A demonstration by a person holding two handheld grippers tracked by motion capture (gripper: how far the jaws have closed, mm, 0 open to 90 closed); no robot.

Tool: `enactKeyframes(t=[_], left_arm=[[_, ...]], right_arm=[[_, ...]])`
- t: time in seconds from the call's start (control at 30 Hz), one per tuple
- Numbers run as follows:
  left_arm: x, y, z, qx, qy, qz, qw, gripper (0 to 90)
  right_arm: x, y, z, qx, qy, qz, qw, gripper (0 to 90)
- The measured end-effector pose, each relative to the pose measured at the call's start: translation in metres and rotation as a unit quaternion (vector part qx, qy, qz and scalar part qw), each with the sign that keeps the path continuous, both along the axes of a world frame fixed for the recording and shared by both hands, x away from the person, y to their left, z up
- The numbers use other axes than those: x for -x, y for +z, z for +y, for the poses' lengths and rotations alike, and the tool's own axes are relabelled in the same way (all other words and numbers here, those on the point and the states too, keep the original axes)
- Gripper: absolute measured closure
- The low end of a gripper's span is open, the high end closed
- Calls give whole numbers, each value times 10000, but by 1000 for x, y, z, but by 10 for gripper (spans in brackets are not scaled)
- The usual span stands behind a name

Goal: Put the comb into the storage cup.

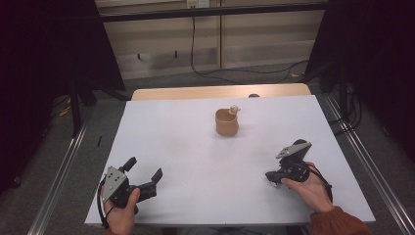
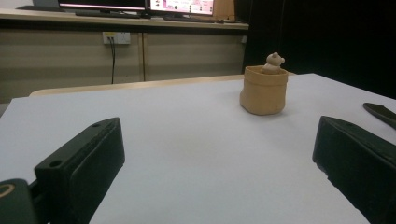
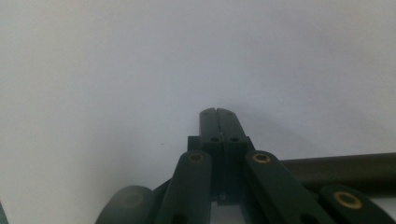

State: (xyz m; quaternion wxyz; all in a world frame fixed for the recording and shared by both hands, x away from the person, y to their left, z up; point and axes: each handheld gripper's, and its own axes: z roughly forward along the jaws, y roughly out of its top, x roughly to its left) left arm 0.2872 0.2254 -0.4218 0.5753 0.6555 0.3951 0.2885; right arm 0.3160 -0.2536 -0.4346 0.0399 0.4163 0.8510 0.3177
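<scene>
A small tan pot (image 1: 226, 123) stands on the white table top (image 1: 195, 147), just past its middle, with a little pale figure (image 1: 234, 109) poking out of its rim. In the left gripper view the pot (image 2: 264, 89) and the figure (image 2: 274, 60) lie ahead and to the right. My left gripper (image 1: 143, 169) rests near the front left corner, open, with nothing between its jaws (image 2: 219, 154). At the front right my right gripper (image 1: 271, 176) is held low over the table, its jaws pressed together (image 3: 217, 112) on nothing. Both grippers are well short of the pot.
A wooden table edge (image 1: 220, 91) shows behind the white top. Metal rails (image 1: 63, 166) run along both sides of the table. A cable (image 1: 235, 72) trails over the floor beyond. Monitors (image 2: 140, 5) sit on a far counter. The right gripper's tip (image 2: 380, 112) shows at the right edge.
</scene>
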Motion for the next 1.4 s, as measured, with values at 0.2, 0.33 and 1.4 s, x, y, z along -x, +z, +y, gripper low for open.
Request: enactKeyframes(t=[0.2, 0.33, 1.4], left_arm=[[0, 0, 0, -11, 1, 3, 10000, 22], [0, 0, 0, -7, -6, -2, 10000, 22], [0, 0, -1, -26, -5, -8, 10000, 22]], right_arm=[[2, 0, -1, 8, 25, 40, 10000, 900], [2, -1, -1, 21, 41, 84, 10000, 900], [16, -2, -14, 99, 91, 270, 9995, 900]])
